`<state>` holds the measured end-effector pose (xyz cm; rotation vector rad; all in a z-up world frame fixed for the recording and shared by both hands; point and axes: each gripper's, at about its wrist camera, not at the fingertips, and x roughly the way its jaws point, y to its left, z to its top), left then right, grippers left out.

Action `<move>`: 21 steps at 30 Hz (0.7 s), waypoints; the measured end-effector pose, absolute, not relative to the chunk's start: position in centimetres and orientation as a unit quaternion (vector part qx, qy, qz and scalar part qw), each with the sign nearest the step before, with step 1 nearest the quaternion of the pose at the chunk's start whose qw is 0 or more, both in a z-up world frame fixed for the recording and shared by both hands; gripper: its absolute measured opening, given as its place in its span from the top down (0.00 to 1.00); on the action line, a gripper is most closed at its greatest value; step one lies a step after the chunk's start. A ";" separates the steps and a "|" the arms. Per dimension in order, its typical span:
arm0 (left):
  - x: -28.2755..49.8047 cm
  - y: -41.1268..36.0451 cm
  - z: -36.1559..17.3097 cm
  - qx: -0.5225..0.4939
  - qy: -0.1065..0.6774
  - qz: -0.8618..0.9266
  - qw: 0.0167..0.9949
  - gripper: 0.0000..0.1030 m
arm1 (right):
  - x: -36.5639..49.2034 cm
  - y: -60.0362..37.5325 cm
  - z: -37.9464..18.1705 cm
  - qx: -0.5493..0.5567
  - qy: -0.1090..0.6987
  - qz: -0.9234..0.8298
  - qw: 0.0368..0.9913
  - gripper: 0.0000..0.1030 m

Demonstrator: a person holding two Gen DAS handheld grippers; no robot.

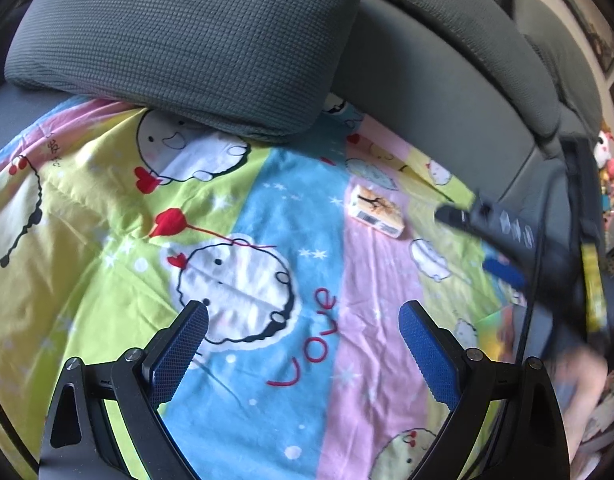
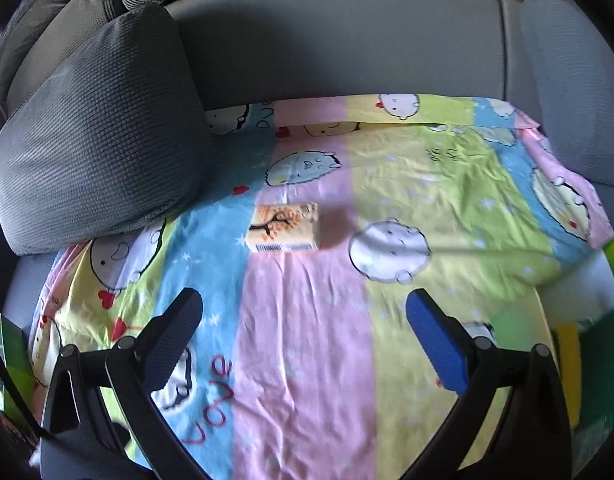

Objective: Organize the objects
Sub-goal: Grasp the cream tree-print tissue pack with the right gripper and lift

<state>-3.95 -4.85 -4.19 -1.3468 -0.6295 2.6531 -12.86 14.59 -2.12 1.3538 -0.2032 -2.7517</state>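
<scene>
From the left wrist view, we are looking across a striped cartoon sheet (image 1: 267, 184) spread over a grey sofa (image 1: 439, 92). Our left gripper (image 1: 303, 320) is hovering over the blue stripe with its blue-padded fingers (image 1: 179, 356) spread wide and nothing between them. A small tissue pack (image 1: 377, 210) with a tree print and a barcode is lying flat on the pink stripe, well ahead of this gripper and to its right. A grey cushion (image 1: 187, 40) is resting on the far edge of the sheet, apart from the pack. At the right, our right gripper (image 1: 491, 240) is showing as a dark, motion-blurred shape above the sheet, near the pack but not touching it; from here we cannot tell how its fingers are standing.

From the right wrist view, we are seeing the right gripper (image 2: 305, 316) with its fingers (image 2: 439, 344) standing wide apart, holding nothing, above the pink stripe of the sheet (image 2: 447, 208). The tissue pack (image 2: 283, 228) is lying ahead of it, slightly left of centre, where the blue and pink stripes meet, barcode side facing us. The cushion (image 2: 99, 140) is leaning at the left, near the pack but not touching it, against the sofa (image 2: 347, 48) backrest.
</scene>
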 end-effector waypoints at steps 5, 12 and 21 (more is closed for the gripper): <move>-4.7 -5.3 -5.0 -0.461 -0.200 0.864 0.027 0.07 | -18.8 14.3 -4.2 0.467 -0.082 -0.880 0.033 0.02; -5.1 -6.0 -5.5 -0.469 -0.206 0.859 0.007 0.07 | -23.6 11.3 -8.7 0.494 -0.036 -0.868 0.031 0.02; -5.1 -5.8 -5.5 -0.470 -0.193 0.861 0.006 0.07 | -24.4 10.2 -12.0 0.479 -0.001 -0.878 -0.020 0.29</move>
